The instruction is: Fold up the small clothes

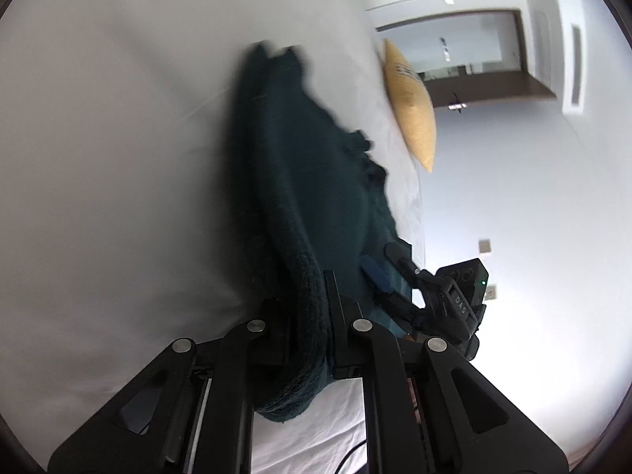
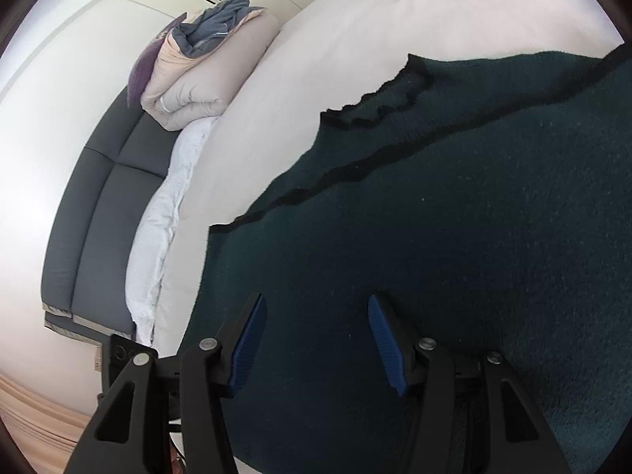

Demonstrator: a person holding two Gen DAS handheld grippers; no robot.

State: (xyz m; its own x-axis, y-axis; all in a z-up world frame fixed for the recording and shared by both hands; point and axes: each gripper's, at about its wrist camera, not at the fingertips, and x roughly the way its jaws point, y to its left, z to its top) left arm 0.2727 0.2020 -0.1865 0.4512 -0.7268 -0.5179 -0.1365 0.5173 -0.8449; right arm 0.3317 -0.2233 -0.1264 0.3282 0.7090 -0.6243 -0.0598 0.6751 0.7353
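Observation:
A dark teal knit garment (image 1: 308, 166) with black trim lies spread on the white bed sheet (image 1: 118, 138). My left gripper (image 1: 308, 298) is shut on a bunched, thick edge of it, and the cloth hangs down between the fingers. In the left wrist view the right gripper (image 1: 385, 264) rests over the same garment just to the right, one blue pad showing. In the right wrist view the garment (image 2: 434, 217) fills the right half, and my right gripper (image 2: 318, 333) stands open above it, its blue pads (image 2: 249, 343) apart with only flat cloth below.
A yellow pillow (image 1: 410, 98) lies at the bed's far edge. A folded beige duvet with grey clothes on top (image 2: 197, 79) sits at the bed's end beside a grey upholstered panel (image 2: 102, 197). A rumpled white cover (image 2: 158, 229) runs along the bed's side.

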